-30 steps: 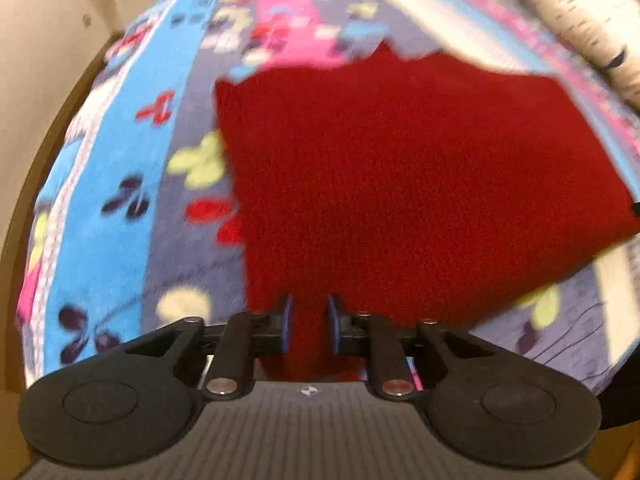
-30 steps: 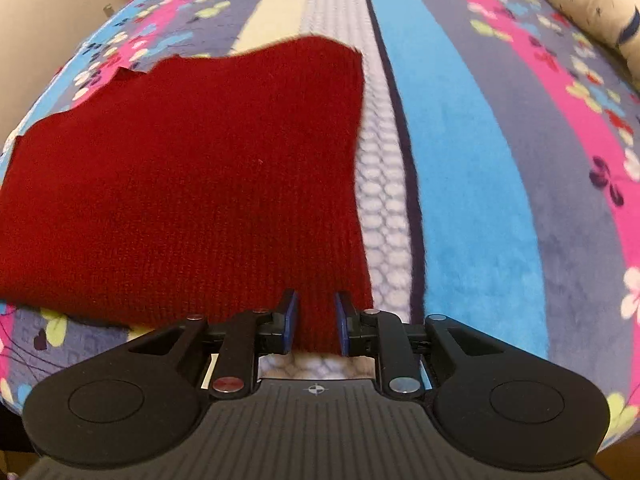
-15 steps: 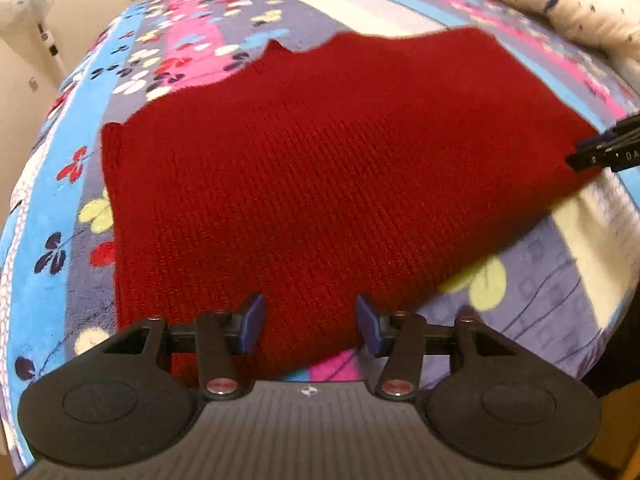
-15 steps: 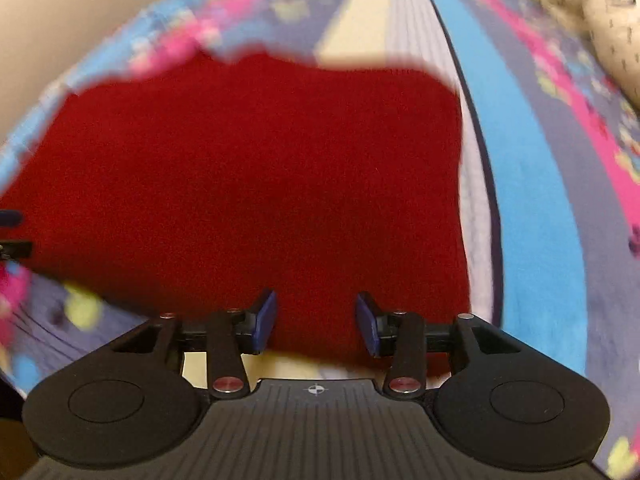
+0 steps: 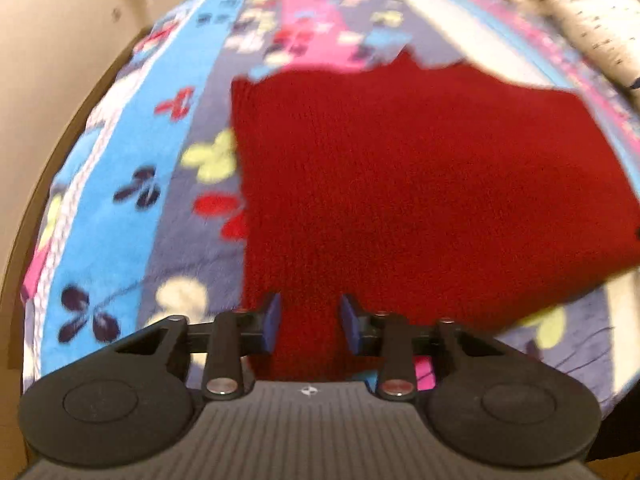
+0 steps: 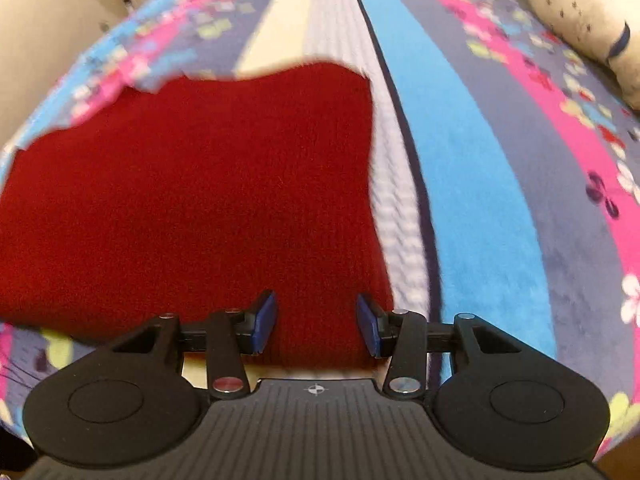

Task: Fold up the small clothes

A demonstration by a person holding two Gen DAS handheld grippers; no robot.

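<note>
A red knitted garment point(image 5: 420, 184) lies flat on a striped, butterfly-patterned blanket point(image 5: 120, 184). My left gripper point(image 5: 308, 324) is at the garment's near left corner, its jaws partly open with red cloth lying between them. The garment also shows in the right wrist view point(image 6: 200, 200). My right gripper point(image 6: 316, 326) is at its near right corner, jaws open wide, with the cloth's edge between them. Neither gripper pinches the cloth.
A cream spotted pillow point(image 6: 580, 28) lies at the far right of the bed and shows in the left wrist view point(image 5: 580, 12). A beige wall point(image 5: 48, 40) and the bed's wooden edge point(image 5: 36, 208) run along the left. The blanket also shows in the right wrist view point(image 6: 480, 160).
Both grippers were nearly shut on the near edge a second ago, then opened. The cloth lifted half a second ago and lies lower now. The left jaws have narrowed a little.
</note>
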